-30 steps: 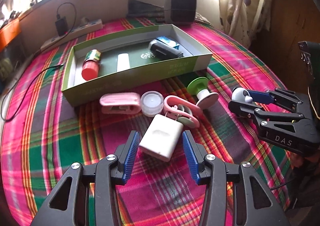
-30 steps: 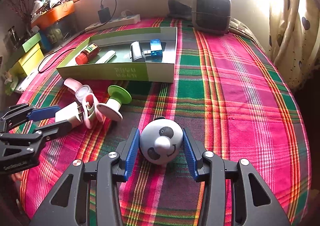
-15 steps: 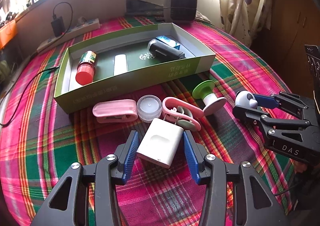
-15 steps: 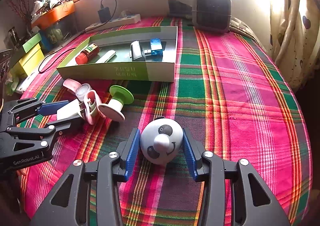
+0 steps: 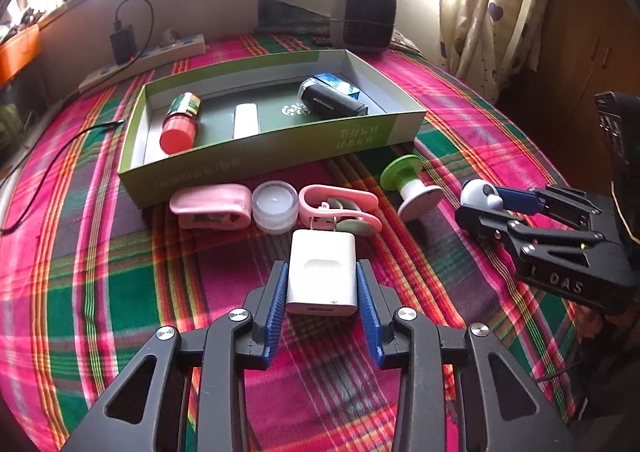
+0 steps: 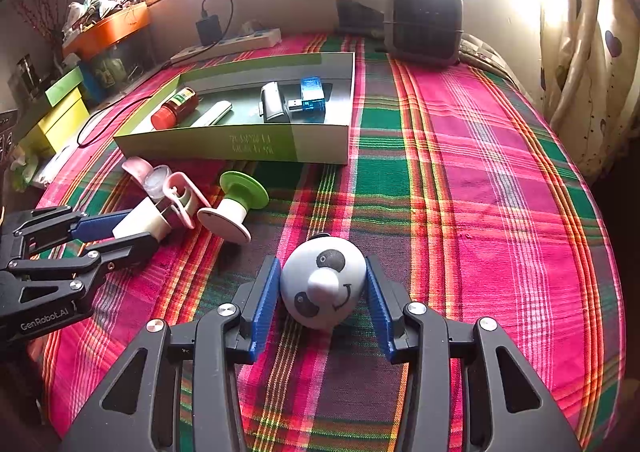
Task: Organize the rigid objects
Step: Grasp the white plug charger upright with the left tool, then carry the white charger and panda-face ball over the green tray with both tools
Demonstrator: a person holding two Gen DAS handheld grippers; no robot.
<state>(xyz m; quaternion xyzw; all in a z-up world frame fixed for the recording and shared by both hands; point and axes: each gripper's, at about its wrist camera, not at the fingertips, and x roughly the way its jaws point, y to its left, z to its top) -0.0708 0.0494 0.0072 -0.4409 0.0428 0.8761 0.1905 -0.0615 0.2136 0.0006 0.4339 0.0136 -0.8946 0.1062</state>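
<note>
My left gripper (image 5: pixel 321 272) is closing; its blue pads touch both sides of a white charger plug (image 5: pixel 320 252) lying on the plaid cloth. My right gripper (image 6: pixel 322 272) is shut on a grey panda-face ball (image 6: pixel 324 288) that rests on the cloth. From the right wrist view the left gripper (image 6: pixel 138 230) and charger (image 6: pixel 138 219) are at the far left. An open green box (image 5: pixel 260 159) holds a red-capped bottle (image 5: pixel 180 123), a white tube (image 5: pixel 245 119), a black device (image 5: pixel 332 99) and a blue item (image 5: pixel 336 83).
Loose in front of the box lie a pink case (image 5: pixel 212 205), a small clear jar (image 5: pixel 275 205), a pink clip (image 5: pixel 340 207) and a green-and-white spool (image 5: pixel 408 183). A heater (image 5: pixel 364 21) and a power strip (image 5: pixel 152 55) stand behind. A curtain (image 6: pixel 580 51) hangs at the right.
The left jaws have narrowed onto the white charger, which has turned from tilted to straight between the pads. The right gripper and the panda ball have not moved.
</note>
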